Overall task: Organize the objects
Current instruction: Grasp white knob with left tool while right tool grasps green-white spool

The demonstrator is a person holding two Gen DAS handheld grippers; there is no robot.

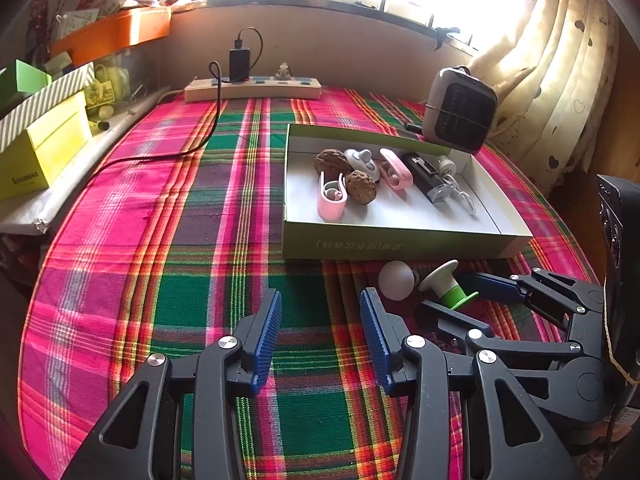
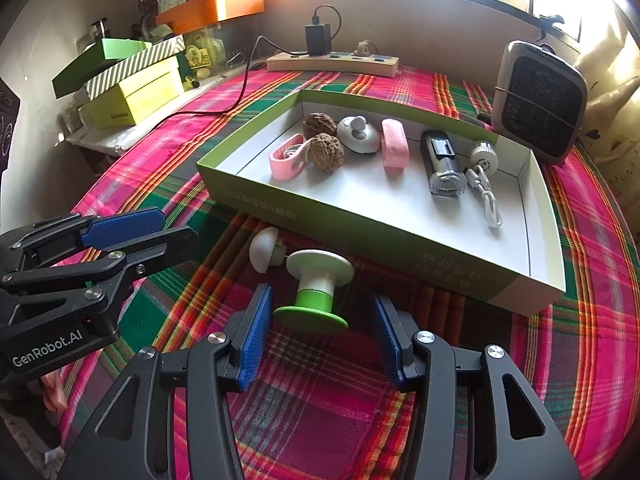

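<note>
A surface [image 2: 580, 360] draped in pink, green and orange plaid cloth carries a shallow green cardboard box [image 2: 360, 232] with a white inside. In the box lie two brown wrinkled walnuts [image 2: 326, 152], two pink plastic clips [image 2: 394, 142], a round white and grey gadget [image 2: 357, 135], a black flashlight [image 2: 442, 162] and a small white round device with a cord [image 2: 484, 158]. Just outside the box's near wall, at 6 o'clock from the walnuts, a white and green plastic spool [image 2: 316, 290] lies tilted on the cloth, with a white knob-shaped piece [image 2: 263, 249] just beside it at 10 o'clock. The right tongs [image 2: 322, 330] stand released, blue pads either side of the spool's green flange without pressing it. The left tongs [image 1: 320, 338] are released over bare cloth, at 9 o'clock from the spool.
</note>
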